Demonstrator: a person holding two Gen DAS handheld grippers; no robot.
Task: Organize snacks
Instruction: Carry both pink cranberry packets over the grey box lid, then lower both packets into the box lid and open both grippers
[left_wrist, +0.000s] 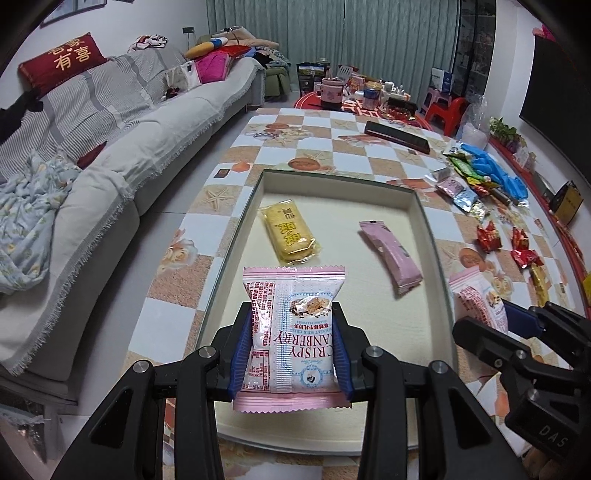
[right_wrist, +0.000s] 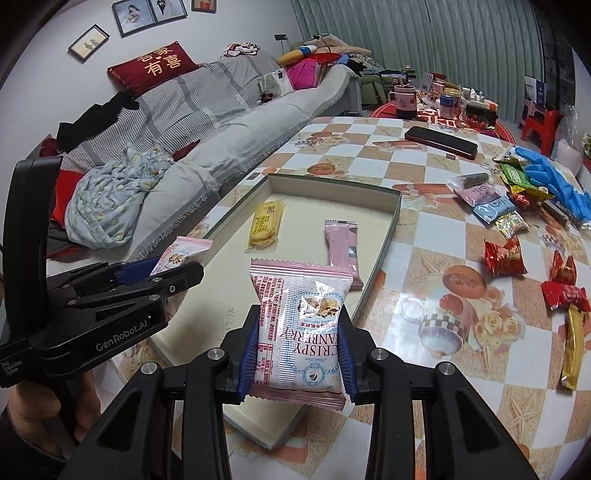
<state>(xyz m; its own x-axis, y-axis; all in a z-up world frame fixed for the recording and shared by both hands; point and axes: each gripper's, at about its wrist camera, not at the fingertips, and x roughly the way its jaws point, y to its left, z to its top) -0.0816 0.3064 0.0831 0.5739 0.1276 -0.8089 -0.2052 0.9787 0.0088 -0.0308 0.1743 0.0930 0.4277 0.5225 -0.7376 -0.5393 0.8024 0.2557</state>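
A shallow cream tray (left_wrist: 236, 236) (right_wrist: 388, 236) lies on the checkered table. In it are a yellow cracker pack (left_wrist: 290, 230) (right_wrist: 266, 223) and a pink bar (left_wrist: 391, 254) (right_wrist: 341, 245). My left gripper (left_wrist: 291, 354) is shut on a pink-and-white cranberry crisp packet (left_wrist: 291, 332), held above the tray's near end. My right gripper (right_wrist: 297, 354) is shut on a second cranberry crisp packet (right_wrist: 299, 332), held over the tray's right near edge. Each gripper also shows in the other's view, the right gripper (left_wrist: 517, 321) and the left gripper (right_wrist: 155, 271), each with its packet.
Loose snacks lie on the table right of the tray: red candies (right_wrist: 504, 254), a gold stick (right_wrist: 572, 350), mixed sachets (right_wrist: 491, 206) and blue gloves (right_wrist: 554, 177). A dark flat case (right_wrist: 439, 142) lies farther back. A grey sofa (left_wrist: 110, 147) runs along the left.
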